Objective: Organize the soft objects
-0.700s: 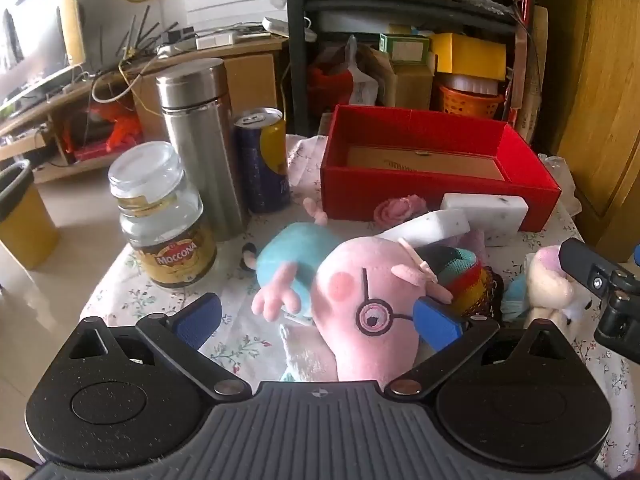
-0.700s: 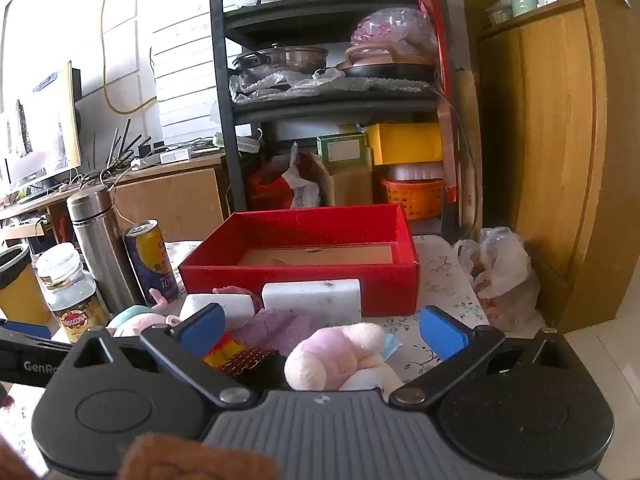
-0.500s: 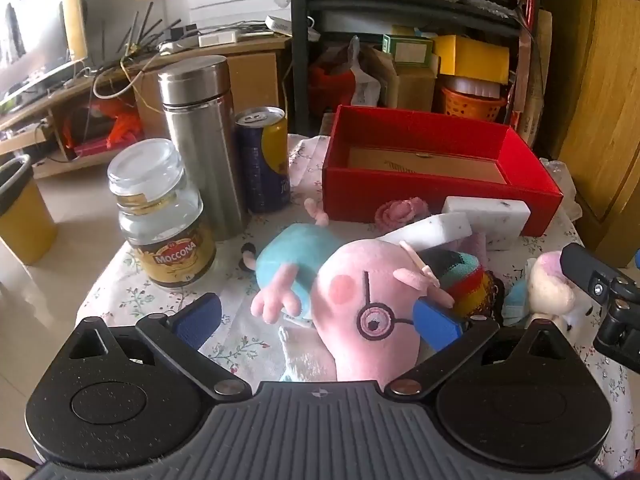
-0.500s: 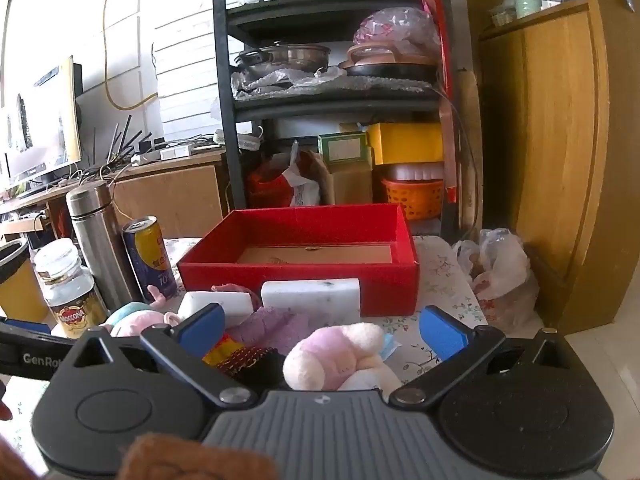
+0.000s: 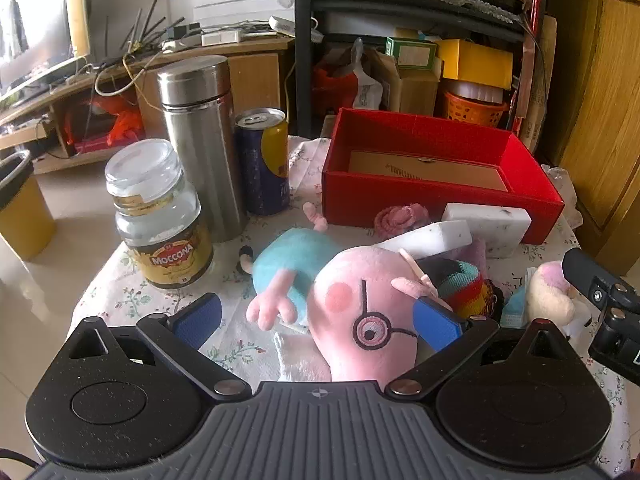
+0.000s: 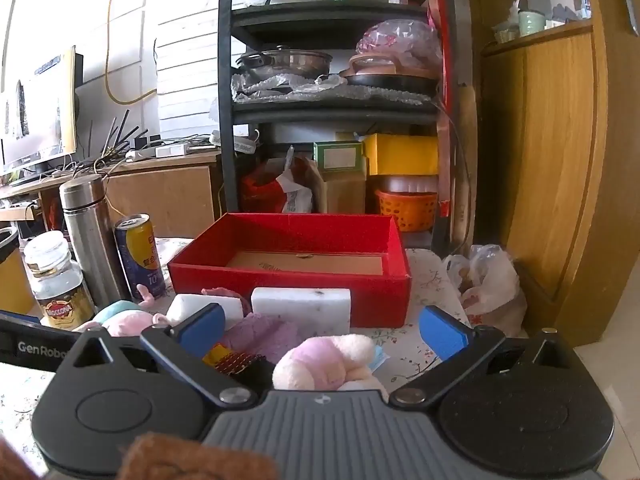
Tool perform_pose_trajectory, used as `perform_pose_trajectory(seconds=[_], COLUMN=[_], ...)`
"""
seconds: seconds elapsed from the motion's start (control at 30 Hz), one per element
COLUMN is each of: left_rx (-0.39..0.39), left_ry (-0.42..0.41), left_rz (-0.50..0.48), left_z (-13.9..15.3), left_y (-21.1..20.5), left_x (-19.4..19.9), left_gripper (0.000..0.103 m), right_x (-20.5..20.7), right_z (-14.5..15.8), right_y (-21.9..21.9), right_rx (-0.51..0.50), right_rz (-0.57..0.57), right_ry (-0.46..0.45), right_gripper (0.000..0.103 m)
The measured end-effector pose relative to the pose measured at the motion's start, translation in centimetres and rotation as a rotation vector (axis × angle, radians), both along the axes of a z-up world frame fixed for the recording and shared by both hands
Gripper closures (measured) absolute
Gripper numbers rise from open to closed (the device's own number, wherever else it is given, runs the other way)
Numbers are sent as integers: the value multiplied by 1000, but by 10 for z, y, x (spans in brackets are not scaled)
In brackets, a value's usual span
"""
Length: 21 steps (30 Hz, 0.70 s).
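Left gripper [image 5: 318, 322] spread wide around pink pig plush [image 5: 360, 312]; right gripper [image 6: 322, 330] spread, empty.

The left gripper [image 5: 318, 320] has a ribbed dark grey body with a small compass-like mark at its front edge, flanked by two speckled black round housings, each with a raised disc and a triangular cut-out. Two black link arms run forward from silver pivot screws to blue pads [image 5: 436, 322]. The right gripper [image 6: 322, 330] is built alike, with blue fingertips [image 6: 442, 330]. Seen from the right wrist, the left one's black side carries white "GenRobo" lettering; seen from the left wrist, the right one's black finger shows small screws
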<state>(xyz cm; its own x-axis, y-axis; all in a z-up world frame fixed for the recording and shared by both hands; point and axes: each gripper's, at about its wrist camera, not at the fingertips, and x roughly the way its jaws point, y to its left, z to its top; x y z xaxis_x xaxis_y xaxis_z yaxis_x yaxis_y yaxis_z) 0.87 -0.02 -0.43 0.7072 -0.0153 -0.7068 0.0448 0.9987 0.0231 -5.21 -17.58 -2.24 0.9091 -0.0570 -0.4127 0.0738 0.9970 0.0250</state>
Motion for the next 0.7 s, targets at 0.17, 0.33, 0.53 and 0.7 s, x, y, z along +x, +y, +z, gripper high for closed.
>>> perform_pose_trajectory(seconds=[0.17, 0.33, 0.53, 0.7], left_rx=[2, 7, 2, 1], left_ry=[-4, -5, 1, 3], left_rz=[6, 12, 25, 29], left_z=[0, 0, -1, -2], left_y=[-1, -1, 1, 1], left_x=[0, 1, 2, 2], left_gripper=[6, 6, 6, 6], right_x=[1, 1, 0, 0], right_z=[1, 3, 2, 1], right_y=[-1, -2, -2, 0], right_rx=[3, 7, 6, 3], right_rz=[-4, -8, -6, -6], right_ry=[-1, -7, -11, -9], right_gripper=[24, 24, 24, 24])
